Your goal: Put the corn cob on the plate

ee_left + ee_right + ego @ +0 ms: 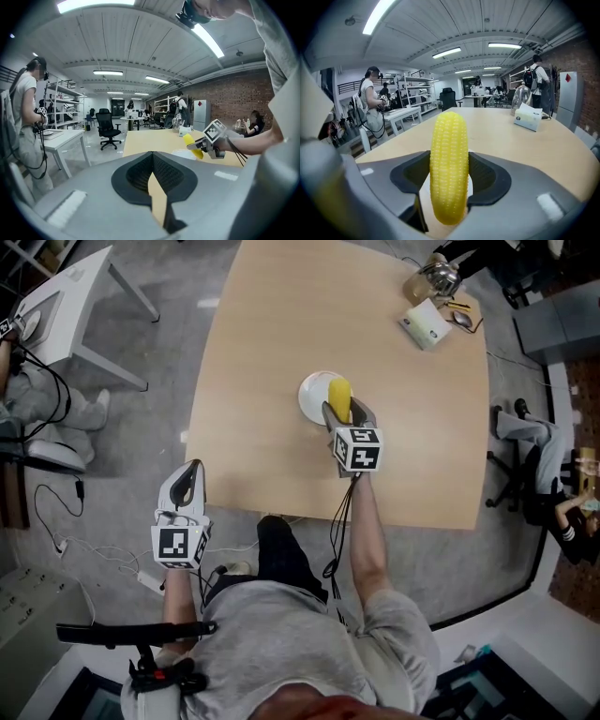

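Note:
A yellow corn cob stands upright between the jaws of my right gripper, which is shut on it. In the head view the corn cob and right gripper hang over the right part of a white plate in the middle of the wooden table. A sliver of the plate shows behind the cob. My left gripper is off the table's near left corner, shut and holding nothing. From the left gripper view I see the corn cob and the plate beyond.
A tissue box and a glass jug stand at the table's far right corner. A white desk sits left of the table. People stand and sit around the room; office chairs are further back.

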A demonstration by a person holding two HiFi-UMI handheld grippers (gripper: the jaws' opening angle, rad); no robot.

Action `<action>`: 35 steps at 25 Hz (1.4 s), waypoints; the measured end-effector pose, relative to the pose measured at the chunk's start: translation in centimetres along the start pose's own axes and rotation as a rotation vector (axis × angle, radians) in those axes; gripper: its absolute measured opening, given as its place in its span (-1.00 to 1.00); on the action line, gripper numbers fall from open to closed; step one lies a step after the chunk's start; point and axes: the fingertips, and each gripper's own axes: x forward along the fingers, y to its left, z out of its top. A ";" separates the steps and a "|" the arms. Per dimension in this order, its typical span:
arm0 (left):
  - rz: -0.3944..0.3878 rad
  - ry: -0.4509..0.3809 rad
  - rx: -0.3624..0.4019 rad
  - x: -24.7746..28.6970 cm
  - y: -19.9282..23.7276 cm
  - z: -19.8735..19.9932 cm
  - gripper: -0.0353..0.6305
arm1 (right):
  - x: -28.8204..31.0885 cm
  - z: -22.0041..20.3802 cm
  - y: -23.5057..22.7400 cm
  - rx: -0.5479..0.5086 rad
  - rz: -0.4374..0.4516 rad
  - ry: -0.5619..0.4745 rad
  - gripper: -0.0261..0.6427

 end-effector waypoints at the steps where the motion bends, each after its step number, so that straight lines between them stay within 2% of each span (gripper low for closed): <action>1: 0.003 0.001 -0.001 0.0 0.1 -0.1 -0.83 | 0.2 -0.1 0.0 0.000 0.002 0.007 -0.15; 11: 0.015 0.018 -0.012 1.6 1.3 -0.8 -0.83 | 3.1 -1.8 -0.2 0.005 0.000 0.080 -0.15; 19: 0.021 0.021 -0.012 2.1 1.5 -0.7 -0.83 | 4.1 -2.2 -0.6 0.017 0.006 0.097 -0.15; 35: 0.039 0.026 -0.013 2.1 2.0 -0.8 -0.83 | 5.5 -2.9 -0.1 -0.034 0.001 0.135 -0.16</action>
